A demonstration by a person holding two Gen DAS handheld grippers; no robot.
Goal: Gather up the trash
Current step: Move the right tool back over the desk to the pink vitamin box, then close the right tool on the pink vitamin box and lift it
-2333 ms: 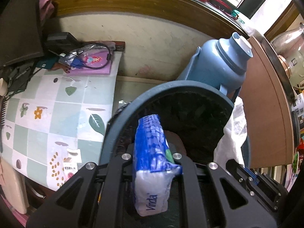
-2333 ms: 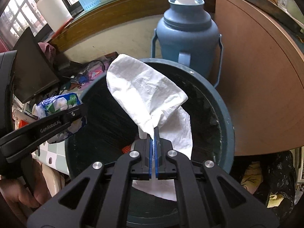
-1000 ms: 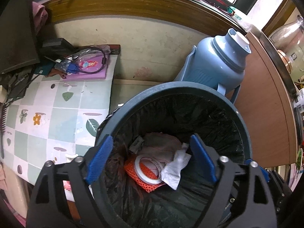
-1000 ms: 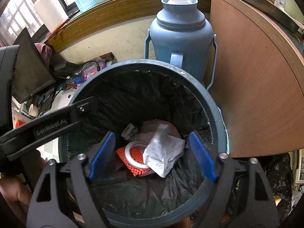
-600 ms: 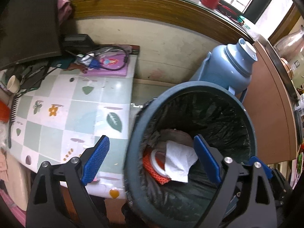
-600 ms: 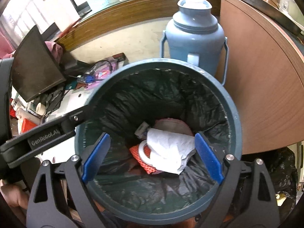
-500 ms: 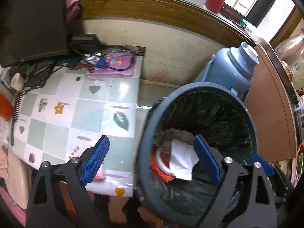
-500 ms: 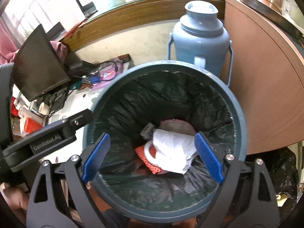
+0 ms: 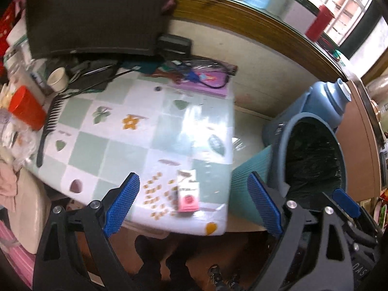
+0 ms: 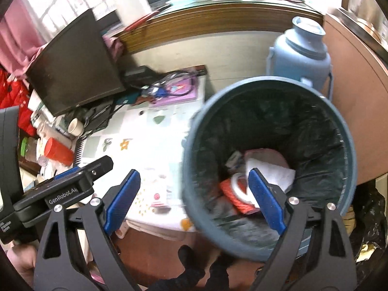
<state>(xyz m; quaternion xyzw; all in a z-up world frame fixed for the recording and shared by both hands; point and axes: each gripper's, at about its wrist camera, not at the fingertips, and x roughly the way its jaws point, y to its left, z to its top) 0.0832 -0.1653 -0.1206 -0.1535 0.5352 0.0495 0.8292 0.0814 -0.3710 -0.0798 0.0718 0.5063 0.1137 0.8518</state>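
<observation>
A dark blue trash bin (image 10: 339, 126) with a black liner stands right of the table; it also shows in the left wrist view (image 9: 300, 118). Inside lie white tissue (image 10: 278, 172), a tape roll on orange mesh (image 10: 236, 194) and other scraps. A small pink and white packet (image 9: 186, 191) lies near the table's front right corner, also seen in the right wrist view (image 10: 160, 197). My left gripper (image 9: 192, 203) is open and empty above the table's front edge, over the packet. My right gripper (image 10: 192, 201) is open and empty at the bin's left rim.
The table (image 9: 126, 150) has a green and white checked cover. A black monitor (image 9: 97, 14), cables, a purple book (image 9: 206, 82), a black comb (image 9: 48, 126), a red cup (image 9: 26, 108) and a paper cup (image 9: 58, 80) crowd its back and left. A blue thermos (image 10: 300, 51) stands behind the bin.
Both grippers opened over the bin and dropped the tissue pack and white tissue into it. Both have since swung left and back; the left one now faces the table.
</observation>
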